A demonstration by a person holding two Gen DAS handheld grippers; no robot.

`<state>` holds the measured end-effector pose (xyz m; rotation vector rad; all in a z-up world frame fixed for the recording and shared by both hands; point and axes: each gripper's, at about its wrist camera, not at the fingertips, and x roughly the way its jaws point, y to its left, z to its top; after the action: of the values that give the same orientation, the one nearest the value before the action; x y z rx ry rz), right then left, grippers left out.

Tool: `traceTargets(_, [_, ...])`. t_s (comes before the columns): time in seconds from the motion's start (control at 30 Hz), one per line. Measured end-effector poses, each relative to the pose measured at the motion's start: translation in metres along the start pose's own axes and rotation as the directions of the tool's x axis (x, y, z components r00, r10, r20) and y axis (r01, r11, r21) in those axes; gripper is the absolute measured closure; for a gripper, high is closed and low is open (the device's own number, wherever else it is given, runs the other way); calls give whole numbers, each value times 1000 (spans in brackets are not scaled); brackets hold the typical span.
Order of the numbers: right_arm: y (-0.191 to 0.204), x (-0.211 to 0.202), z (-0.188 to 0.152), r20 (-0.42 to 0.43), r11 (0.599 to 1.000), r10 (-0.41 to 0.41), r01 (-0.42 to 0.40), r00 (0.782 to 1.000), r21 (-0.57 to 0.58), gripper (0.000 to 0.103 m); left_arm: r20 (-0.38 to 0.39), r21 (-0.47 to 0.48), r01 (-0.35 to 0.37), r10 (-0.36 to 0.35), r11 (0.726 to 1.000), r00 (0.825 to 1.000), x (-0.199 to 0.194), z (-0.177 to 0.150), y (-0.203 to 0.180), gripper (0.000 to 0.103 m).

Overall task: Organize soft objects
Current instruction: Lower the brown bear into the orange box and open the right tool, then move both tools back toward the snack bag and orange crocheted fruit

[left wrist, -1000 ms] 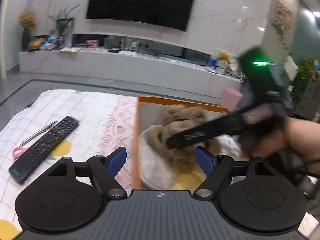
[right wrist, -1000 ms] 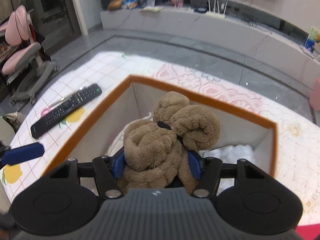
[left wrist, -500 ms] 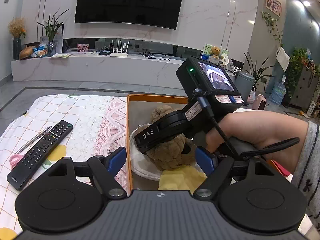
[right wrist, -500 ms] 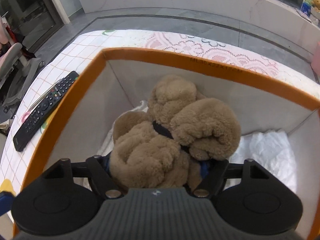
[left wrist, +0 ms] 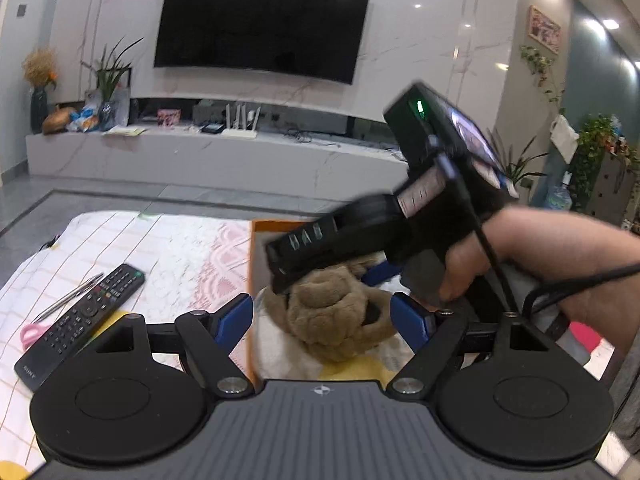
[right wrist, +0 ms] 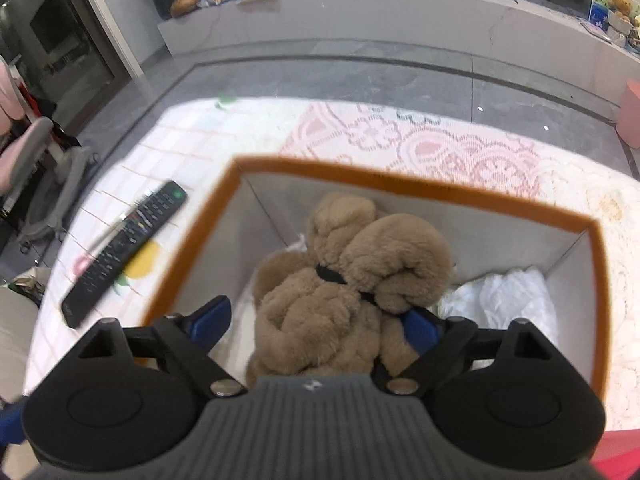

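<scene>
A brown plush toy (right wrist: 348, 280) with a black collar lies inside an orange-rimmed fabric box (right wrist: 400, 184), on white soft things (right wrist: 508, 292). My right gripper (right wrist: 316, 320) is open above the box, its blue fingers apart on either side of the plush and no longer squeezing it. In the left wrist view the plush (left wrist: 332, 312) lies in the box (left wrist: 253, 264) under the right gripper's body. My left gripper (left wrist: 324, 316) is open and empty, in front of the box.
A black remote (left wrist: 80, 320), a pen (left wrist: 68, 298) and pink scissors (left wrist: 30, 332) lie on the patterned tablecloth (left wrist: 168, 248) left of the box. A TV wall and low cabinet stand behind. A pink chair (right wrist: 24, 152) stands to the left.
My right gripper lowered the plush into the box, then opened its jaws and rose slightly, leaving the plush there. My left gripper stayed open and barely moved.
</scene>
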<state>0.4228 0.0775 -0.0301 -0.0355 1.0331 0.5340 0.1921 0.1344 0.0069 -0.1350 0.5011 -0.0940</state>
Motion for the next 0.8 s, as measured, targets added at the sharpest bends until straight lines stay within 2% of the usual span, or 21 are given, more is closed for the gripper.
traceTargets(0.03, [2,-8,1,15,1000,1,-1,1000,0,4,-1,5,-1,1,1000,1000,1,0,-3,11])
traceTargets(0.07, [3,-16,2,34,1000,-3,3,999,-1,3,1,3,1,-1,1000,1000,2,0,-5,11])
traceTargets(0.17, [11,-43,0,117,998,-39,45,992,-50,3,-8,-15,50,-50,999,999,3,3,-7,11])
traceTargets(0.33, [12,-87,-9,250,988,-108,132,962,-84,3,10,-15,112,-112,994,994,0,5,-12,11])
traceTargets(0.43, [3,-112,-14,298,983,-122,157,947,-95,3,18,11,104,-104,995,994,1,4,-22,11])
traceTargets(0.57, [-17,-147,-28,363,983,-130,168,923,-75,3,-10,36,81,-81,996,997,10,1,-36,11])
traceTargets(0.67, [-34,-176,-47,394,980,-143,185,908,-69,3,-18,33,61,-60,998,998,13,1,-42,12])
traceTargets(0.8, [-65,-210,-79,418,967,-197,247,887,-69,3,-19,28,72,-71,997,997,11,2,-48,12])
